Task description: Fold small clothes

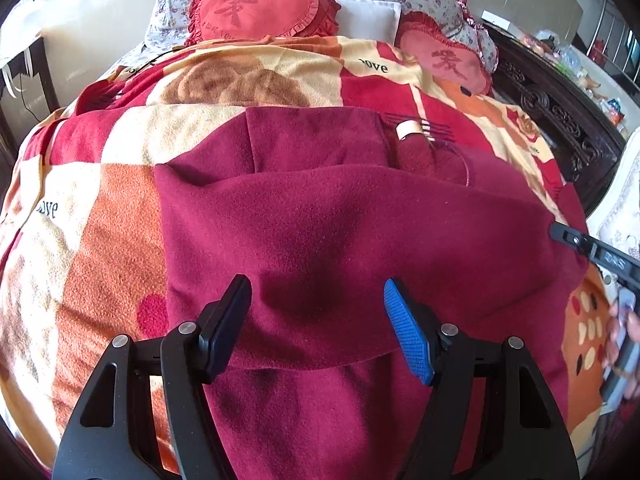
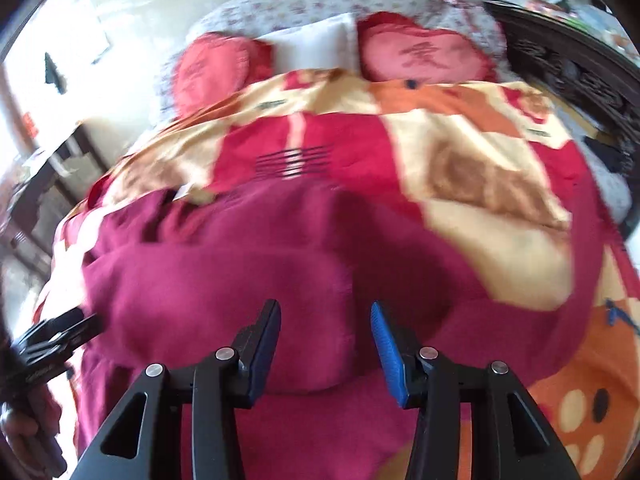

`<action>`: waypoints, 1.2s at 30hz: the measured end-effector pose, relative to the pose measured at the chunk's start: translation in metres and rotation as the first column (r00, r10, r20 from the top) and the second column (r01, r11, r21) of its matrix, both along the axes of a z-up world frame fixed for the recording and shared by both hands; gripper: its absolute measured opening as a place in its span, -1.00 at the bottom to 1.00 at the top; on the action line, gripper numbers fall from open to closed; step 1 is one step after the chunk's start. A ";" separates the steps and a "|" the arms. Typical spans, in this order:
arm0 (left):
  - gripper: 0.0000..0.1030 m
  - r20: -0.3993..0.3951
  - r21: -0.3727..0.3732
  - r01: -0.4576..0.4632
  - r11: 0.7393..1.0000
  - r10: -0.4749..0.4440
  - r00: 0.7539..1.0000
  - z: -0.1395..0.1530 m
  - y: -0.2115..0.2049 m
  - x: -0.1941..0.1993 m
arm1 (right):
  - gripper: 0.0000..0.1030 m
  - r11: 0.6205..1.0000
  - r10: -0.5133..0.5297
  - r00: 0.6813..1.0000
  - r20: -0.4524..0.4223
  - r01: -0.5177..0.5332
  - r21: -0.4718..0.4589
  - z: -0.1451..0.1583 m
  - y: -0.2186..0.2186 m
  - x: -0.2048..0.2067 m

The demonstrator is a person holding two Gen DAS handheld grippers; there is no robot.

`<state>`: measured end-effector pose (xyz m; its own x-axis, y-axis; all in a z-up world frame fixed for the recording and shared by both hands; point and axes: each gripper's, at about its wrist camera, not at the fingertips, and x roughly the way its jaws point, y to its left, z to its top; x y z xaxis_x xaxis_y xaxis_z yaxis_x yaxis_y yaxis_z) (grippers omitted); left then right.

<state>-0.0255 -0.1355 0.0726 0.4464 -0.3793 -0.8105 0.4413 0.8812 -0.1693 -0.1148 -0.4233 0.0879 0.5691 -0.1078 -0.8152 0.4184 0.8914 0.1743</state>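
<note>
A dark red fleece garment (image 1: pixel 320 216) lies partly folded on a patterned blanket (image 1: pixel 100 240), with a cream label (image 1: pixel 408 130) near its far edge. My left gripper (image 1: pixel 318 292) is open and empty just above the garment's near fold. My right gripper (image 2: pixel 325 312) is open and empty over the same garment (image 2: pixel 224 280); its view is blurred by motion. The right gripper's finger shows at the right edge of the left wrist view (image 1: pixel 588 246), and the left gripper shows at the lower left of the right wrist view (image 2: pixel 52 344).
Two red heart-shaped cushions (image 1: pixel 260 4) (image 1: pixel 444 58) and a white pillow (image 1: pixel 368 18) lie at the head of the bed. A dark carved wooden bed frame (image 1: pixel 556 112) runs along the right. A dark table (image 1: pixel 24 72) stands at the left.
</note>
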 end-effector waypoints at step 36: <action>0.34 0.052 -0.058 -0.077 0.995 0.080 0.995 0.031 0.044 -0.005 | -0.93 0.952 0.173 0.904 0.391 -0.256 0.171 0.135 -0.080 -0.042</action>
<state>-0.0304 -0.0918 0.1040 0.5194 -0.3857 -0.7626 0.3813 0.9032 -0.1971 -0.1572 -0.5035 0.2227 0.8216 0.2031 -0.5327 0.0903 0.8762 0.4734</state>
